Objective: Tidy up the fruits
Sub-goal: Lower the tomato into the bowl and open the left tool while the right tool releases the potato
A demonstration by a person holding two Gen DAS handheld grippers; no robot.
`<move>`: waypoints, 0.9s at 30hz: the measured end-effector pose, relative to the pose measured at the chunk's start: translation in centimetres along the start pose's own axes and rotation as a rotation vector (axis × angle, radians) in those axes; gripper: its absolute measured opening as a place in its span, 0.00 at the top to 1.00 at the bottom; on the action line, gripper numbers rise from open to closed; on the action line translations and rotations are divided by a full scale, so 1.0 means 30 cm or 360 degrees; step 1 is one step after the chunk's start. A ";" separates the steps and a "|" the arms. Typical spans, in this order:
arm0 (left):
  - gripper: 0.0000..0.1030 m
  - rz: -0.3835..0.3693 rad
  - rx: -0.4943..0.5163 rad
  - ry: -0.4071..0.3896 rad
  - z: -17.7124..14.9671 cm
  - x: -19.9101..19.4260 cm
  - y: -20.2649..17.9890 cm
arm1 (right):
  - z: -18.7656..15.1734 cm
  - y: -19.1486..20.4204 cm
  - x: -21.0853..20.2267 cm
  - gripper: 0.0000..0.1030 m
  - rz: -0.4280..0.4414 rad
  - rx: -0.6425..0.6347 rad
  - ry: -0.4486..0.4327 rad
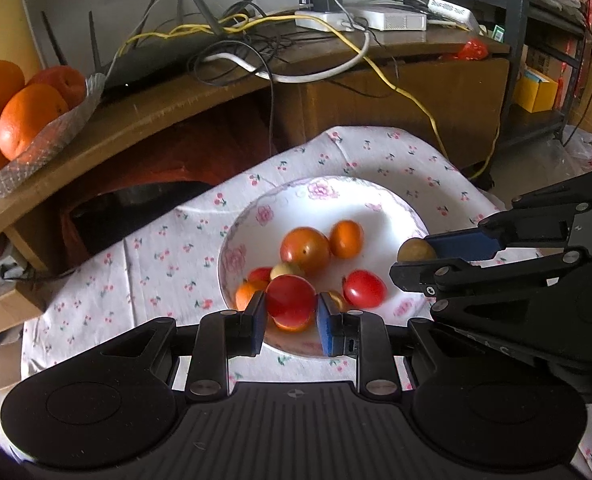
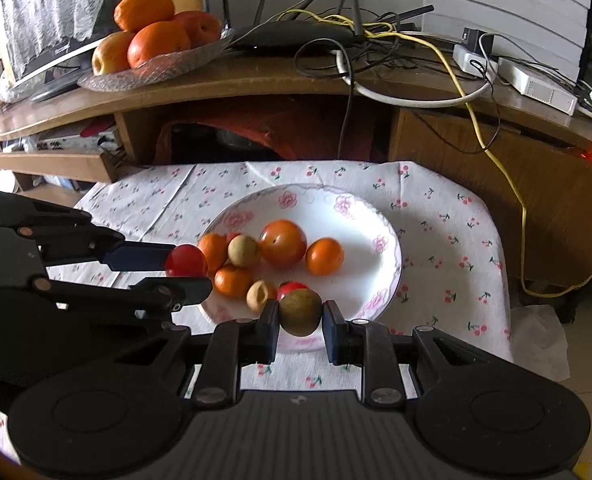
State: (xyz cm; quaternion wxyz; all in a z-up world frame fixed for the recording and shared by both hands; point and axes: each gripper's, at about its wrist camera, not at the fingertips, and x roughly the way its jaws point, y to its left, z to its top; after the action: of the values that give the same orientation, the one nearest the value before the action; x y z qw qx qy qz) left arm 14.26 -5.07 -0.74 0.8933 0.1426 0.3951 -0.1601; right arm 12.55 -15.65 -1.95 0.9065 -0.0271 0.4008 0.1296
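Observation:
A white floral plate (image 1: 380,208) (image 2: 352,216) on a cherry-print cloth holds several small fruits: a large orange-red one (image 1: 304,249) (image 2: 283,241), small orange ones (image 1: 346,238) (image 2: 324,256), a red one (image 1: 364,289) and tan ones (image 2: 243,250). My left gripper (image 1: 291,316) is shut on a red fruit (image 1: 290,301) over the plate's near left rim; it shows in the right wrist view (image 2: 187,270) with the fruit (image 2: 185,261). My right gripper (image 2: 300,326) is shut on a brown-green fruit (image 2: 300,312) over the near right rim; it also shows in the left wrist view (image 1: 414,260).
A wooden desk (image 2: 255,76) stands behind the small table, with a glass dish of large oranges and apples (image 2: 151,40) (image 1: 19,116), a black router (image 2: 291,36) and tangled cables (image 2: 436,52). The cloth (image 2: 448,216) drapes over the table edges.

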 end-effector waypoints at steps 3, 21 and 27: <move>0.68 0.0005 -0.0004 -0.0002 0.015 0.022 0.007 | 0.020 -0.012 0.022 0.77 -0.0002 0.0007 -0.0004; 0.68 0.0015 0.0003 0.0000 0.075 0.154 0.019 | 0.087 -0.094 0.152 0.77 -0.0024 0.0045 0.0011; 0.68 0.0023 0.0004 0.0011 0.077 0.172 0.022 | 0.094 -0.101 0.185 0.77 -0.0007 0.0067 0.0012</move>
State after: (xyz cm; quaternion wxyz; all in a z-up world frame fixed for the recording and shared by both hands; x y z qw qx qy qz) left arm 19.34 -6.24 -3.02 0.8928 0.1471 0.3970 -0.1538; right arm 18.95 -16.96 -4.27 0.9057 -0.0094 0.4068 0.1190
